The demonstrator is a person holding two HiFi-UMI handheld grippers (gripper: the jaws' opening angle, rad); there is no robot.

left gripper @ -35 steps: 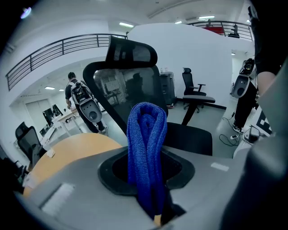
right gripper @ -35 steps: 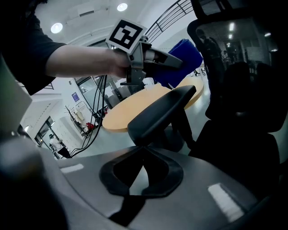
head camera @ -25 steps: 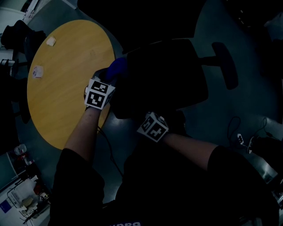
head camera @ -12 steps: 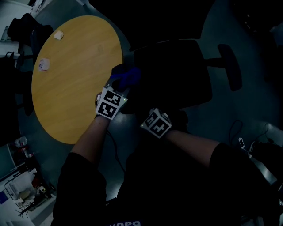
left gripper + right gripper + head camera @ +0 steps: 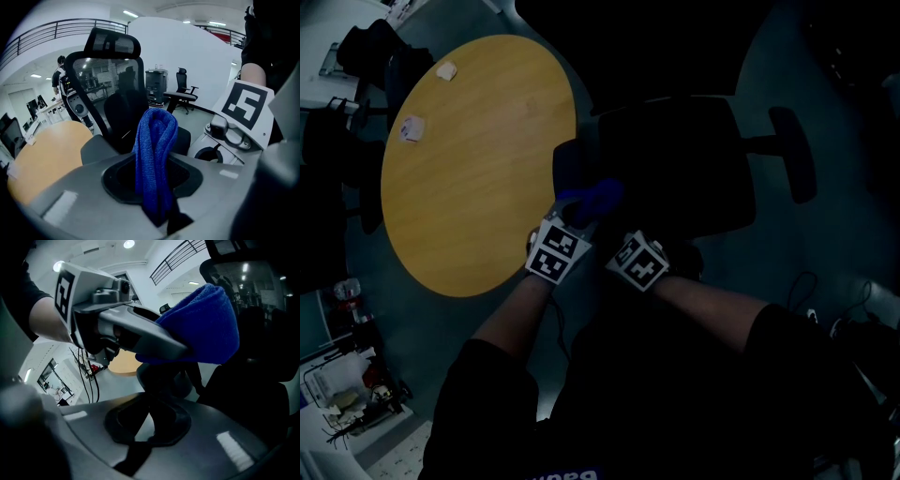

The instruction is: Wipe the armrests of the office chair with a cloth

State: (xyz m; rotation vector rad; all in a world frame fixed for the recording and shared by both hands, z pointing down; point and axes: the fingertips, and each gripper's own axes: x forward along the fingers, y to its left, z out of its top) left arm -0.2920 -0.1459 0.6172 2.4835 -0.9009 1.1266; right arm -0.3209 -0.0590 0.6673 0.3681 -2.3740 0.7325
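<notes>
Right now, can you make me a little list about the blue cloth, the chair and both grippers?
left gripper: shut on the blue cloth
right gripper: jaws together, holding nothing
cloth position: by the left edge of the office chair; contact unclear in the dark head view
armrest: on the chair's far side, nothing near it
table: round, wooden, left of the chair

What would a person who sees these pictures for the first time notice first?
The bright blue knitted cloth, folded and clamped in the left gripper, stands out most; it is held up close to the black mesh-backed office chair. In the dim head view, the round yellow wooden table glows at the left, beside the chair.
</notes>
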